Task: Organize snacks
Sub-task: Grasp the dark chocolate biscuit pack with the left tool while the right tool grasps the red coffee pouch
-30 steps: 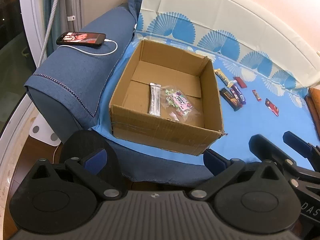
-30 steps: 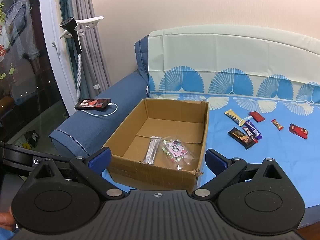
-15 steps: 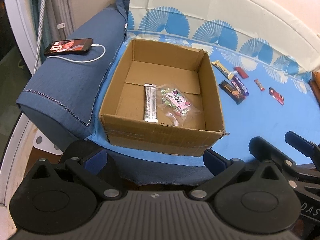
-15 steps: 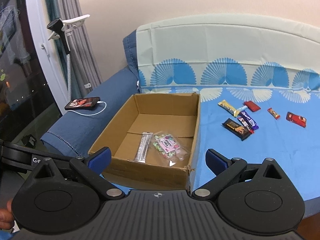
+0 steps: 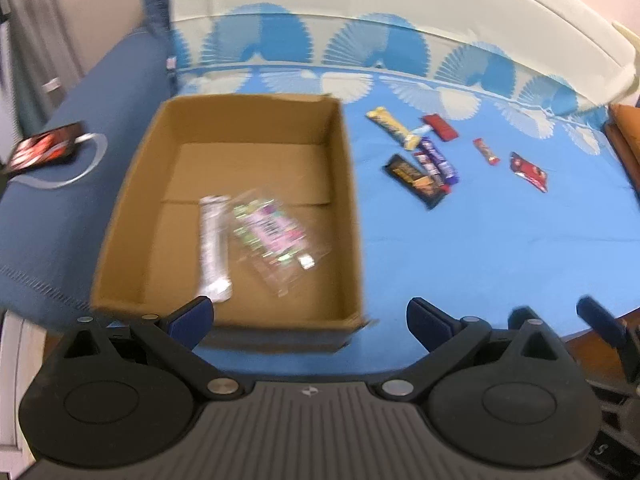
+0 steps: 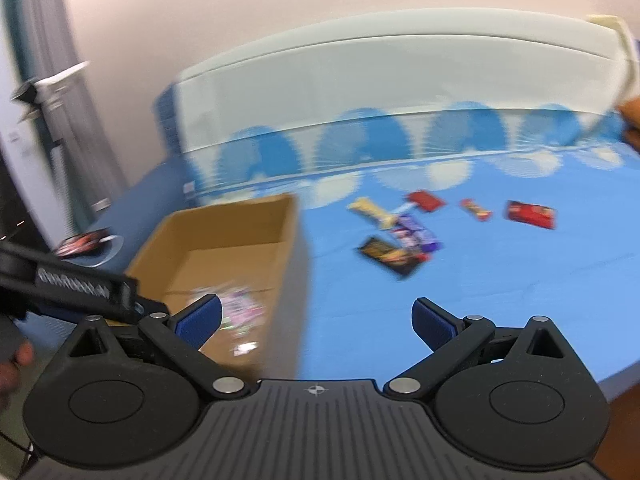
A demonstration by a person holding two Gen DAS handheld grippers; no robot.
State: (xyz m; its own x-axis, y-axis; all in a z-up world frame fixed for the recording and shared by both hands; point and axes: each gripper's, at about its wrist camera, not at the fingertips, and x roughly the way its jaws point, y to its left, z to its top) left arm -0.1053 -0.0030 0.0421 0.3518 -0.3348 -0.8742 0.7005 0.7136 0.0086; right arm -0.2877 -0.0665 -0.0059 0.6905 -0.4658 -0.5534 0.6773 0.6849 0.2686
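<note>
An open cardboard box [image 5: 352, 216] [image 6: 288, 240] sits on the blue cloth at the left. Inside it lie a silver stick packet [image 5: 214, 248] and a clear bag of pink and green sweets [image 5: 272, 236] [image 6: 240, 312]. Several snack bars lie on the cloth right of the box: a yellow bar [image 5: 390, 128], a black bar [image 5: 416, 180] [image 6: 390, 256], purple bars [image 5: 436, 160], and red packets [image 5: 528, 170] [image 6: 530, 214]. My left gripper [image 5: 310, 316] hangs open over the box's near wall. My right gripper [image 6: 316, 320] is open and empty, short of the bars. Both views are blurred.
A phone [image 5: 44, 150] on a white cable rests on the blue sofa arm [image 5: 60, 200] left of the box. The sofa back [image 5: 400, 12] rises behind the cloth. An orange cushion [image 5: 624, 136] is at the far right. A hand [image 6: 12, 360] shows at the left edge.
Both grippers have swung right and forward, so the box now sits further left and lower and the loose bars nearer the middle. Both stay open and empty.
</note>
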